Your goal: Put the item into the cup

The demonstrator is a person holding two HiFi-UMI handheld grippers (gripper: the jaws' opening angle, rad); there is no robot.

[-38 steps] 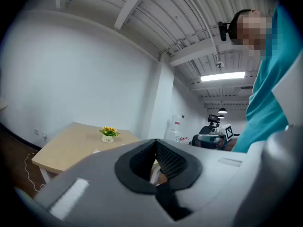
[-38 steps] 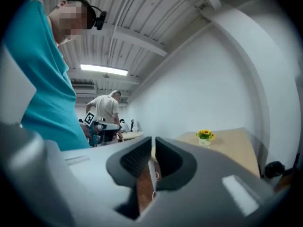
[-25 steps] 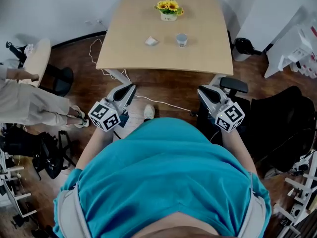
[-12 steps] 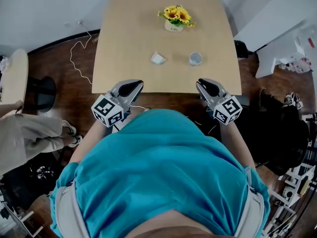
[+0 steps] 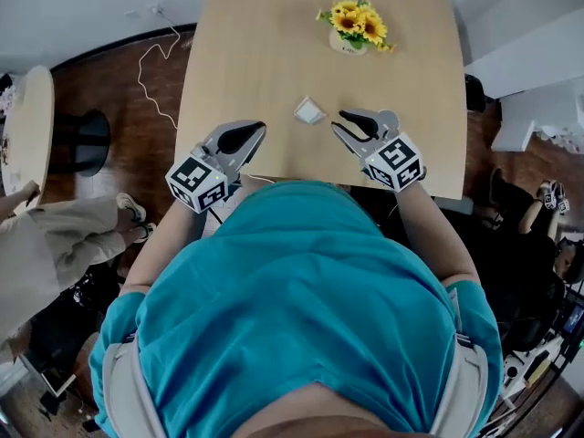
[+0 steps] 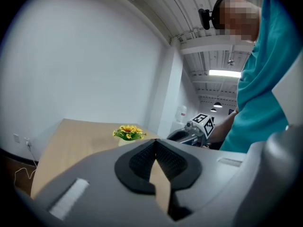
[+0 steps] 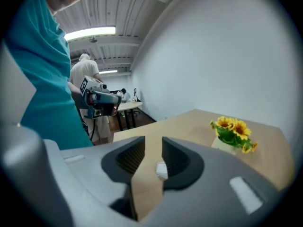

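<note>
The item (image 5: 309, 110), small and white, lies on the light wooden table (image 5: 246, 53). My right gripper (image 5: 339, 121) hovers just right of it, tips pointing at it. Its jaws are opening. In the right gripper view the item (image 7: 161, 170) shows through the gap in my right gripper (image 7: 153, 143), and no pad touches it. My left gripper (image 5: 258, 129) hangs over the table's near edge, left of the item. In its own view my left gripper (image 6: 155, 143) is shut on nothing. No cup shows in the head view, where the right gripper's body covers that part of the table.
A white pot of yellow flowers (image 5: 356, 27) stands further back on the table. A round side table (image 5: 23, 126) and a seated person's legs (image 5: 55, 245) are at the left. A cable (image 5: 155, 53) trails over the floor.
The view has closed in on the table. Both grippers have come forward over its near edge. The right gripper has swung left towards the white item and its jaws have parted.
</note>
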